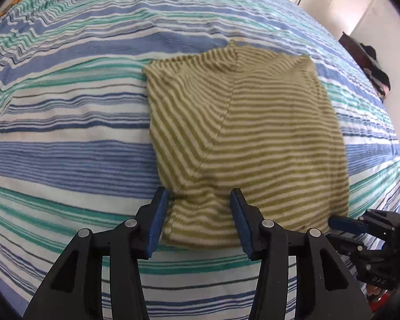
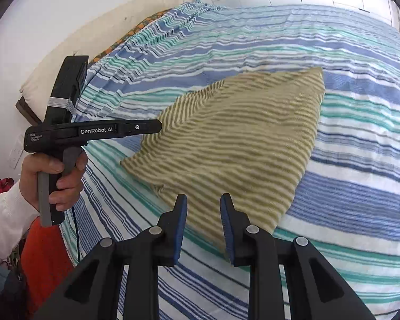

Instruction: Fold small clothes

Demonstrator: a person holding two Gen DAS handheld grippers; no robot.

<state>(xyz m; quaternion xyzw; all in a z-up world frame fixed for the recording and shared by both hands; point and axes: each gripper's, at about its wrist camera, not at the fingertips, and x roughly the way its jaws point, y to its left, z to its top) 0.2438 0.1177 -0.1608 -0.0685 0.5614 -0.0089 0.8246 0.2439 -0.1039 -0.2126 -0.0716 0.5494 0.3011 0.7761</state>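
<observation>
Right now a small olive-and-cream striped garment (image 1: 242, 138) lies folded flat on the bed, on a bedspread (image 1: 66, 154) striped in blue, teal and white. Its near edge sits toward the person, with a diagonal seam running across the top layer.

The left tongs (image 1: 198, 213) hang over the garment's near left corner, jaws standing moderately apart; a bunched bit of hem shows between the blue pads (image 1: 157, 221), but the pads do not press on it. Seen from the right wrist camera, a hand (image 2: 58, 176) in a pale sleeve grips that tool's handle at the bed's edge.

The right tongs (image 2: 204, 226) point down at the garment's near right corner. Their jaws are narrower but still parted, with the cloth's edge lying beneath the gap and not pinched.

A cream pillow (image 2: 93, 42) rests against the wall beyond the bed.
</observation>
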